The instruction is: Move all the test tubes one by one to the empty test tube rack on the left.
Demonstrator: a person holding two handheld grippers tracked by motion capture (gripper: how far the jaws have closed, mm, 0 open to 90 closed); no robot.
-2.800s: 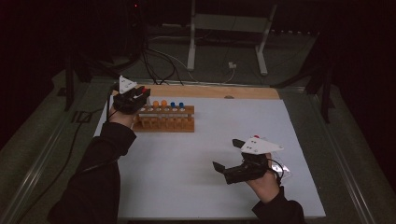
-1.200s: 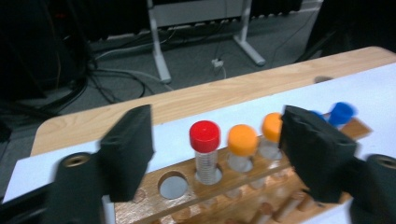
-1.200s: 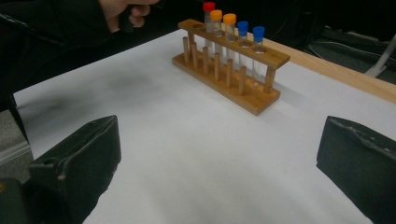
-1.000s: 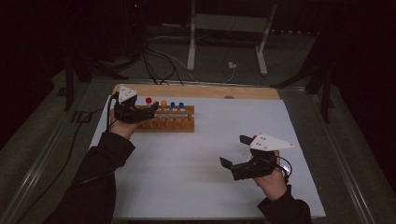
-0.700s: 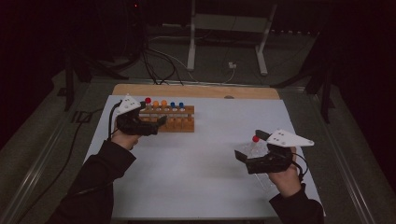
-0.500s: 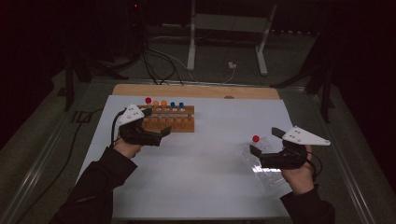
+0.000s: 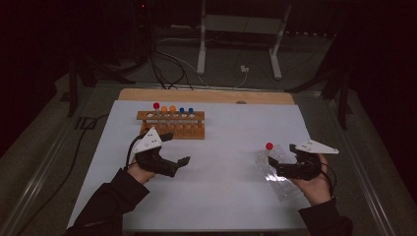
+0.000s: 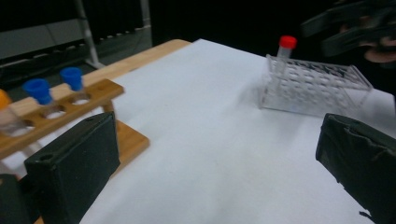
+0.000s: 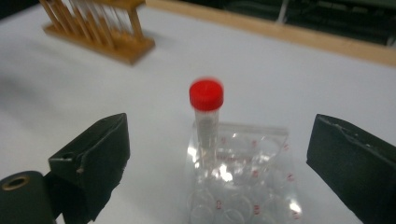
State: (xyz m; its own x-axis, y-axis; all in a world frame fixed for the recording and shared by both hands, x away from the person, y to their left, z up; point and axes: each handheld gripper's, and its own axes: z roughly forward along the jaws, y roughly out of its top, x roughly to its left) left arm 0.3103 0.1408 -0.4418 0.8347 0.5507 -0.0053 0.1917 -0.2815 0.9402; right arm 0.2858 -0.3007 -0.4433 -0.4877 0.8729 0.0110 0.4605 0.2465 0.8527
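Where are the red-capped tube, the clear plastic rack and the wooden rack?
red-capped tube (image 9: 206, 94): right gripper view, on its red cap.
clear plastic rack (image 8: 312, 87): left gripper view, on its near side wall.
wooden rack (image 7: 171, 131): high view, on its front rail.

left gripper (image 7: 181, 153): jaws wide, empty | right gripper (image 7: 279, 168): jaws wide, just narrowing slightly, empty

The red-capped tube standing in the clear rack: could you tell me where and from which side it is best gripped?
Probably just under the red cap of the tube, coming level from the near side. It stands upright at the far corner of the clear rack, its top clear of the rack, and the open right gripper already faces it.
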